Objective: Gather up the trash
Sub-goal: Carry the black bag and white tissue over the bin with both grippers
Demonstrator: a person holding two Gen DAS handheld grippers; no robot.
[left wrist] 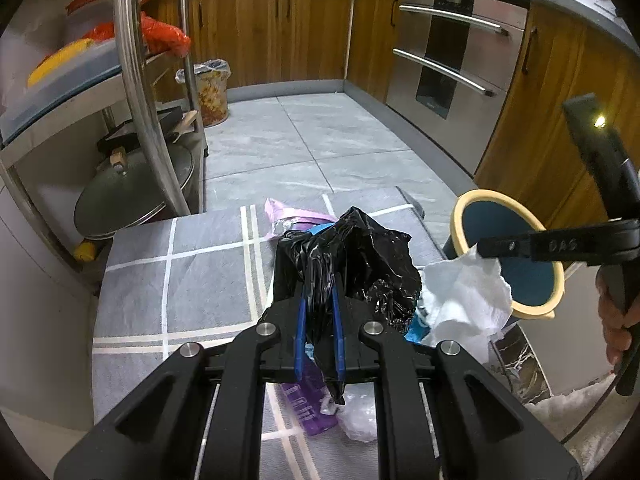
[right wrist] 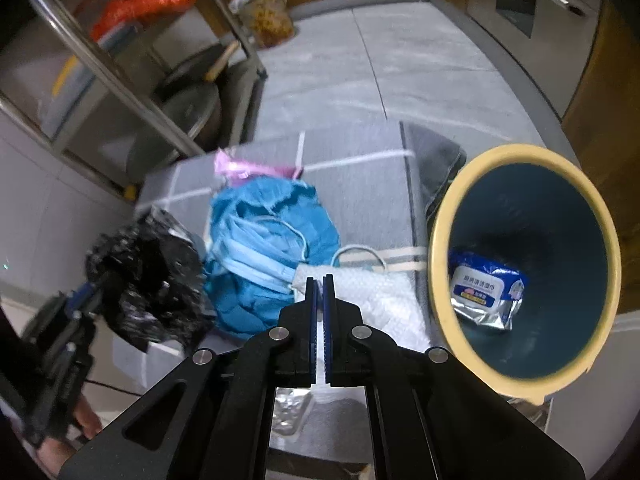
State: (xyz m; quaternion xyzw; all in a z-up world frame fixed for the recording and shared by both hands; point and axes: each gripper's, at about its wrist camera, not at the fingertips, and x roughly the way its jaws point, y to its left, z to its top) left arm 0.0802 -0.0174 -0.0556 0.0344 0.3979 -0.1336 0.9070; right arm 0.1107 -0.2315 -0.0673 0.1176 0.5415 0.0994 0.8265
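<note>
My left gripper (left wrist: 319, 292) is shut on a crumpled black plastic bag (left wrist: 352, 256) and holds it above the grey checked cloth (left wrist: 180, 280). The bag also shows at the left of the right wrist view (right wrist: 148, 280). My right gripper (right wrist: 319, 280) is shut on a white paper towel (right wrist: 376, 300), seen hanging from its fingers in the left wrist view (left wrist: 464, 300). A dark blue bin with a cream rim (right wrist: 520, 264) stands to the right, with a wet-wipe packet (right wrist: 486, 290) inside. Blue masks and a blue cap (right wrist: 272, 240) lie in a heap on the cloth.
A pink wrapper (right wrist: 248, 168) lies at the cloth's far side. A purple packet (left wrist: 304, 404) and clear plastic (left wrist: 360, 416) lie under the left gripper. A metal rack (left wrist: 132, 80) with pots stands left; a lined floor bin (left wrist: 210, 88), wooden cabinets and an oven (left wrist: 448, 68) stand beyond.
</note>
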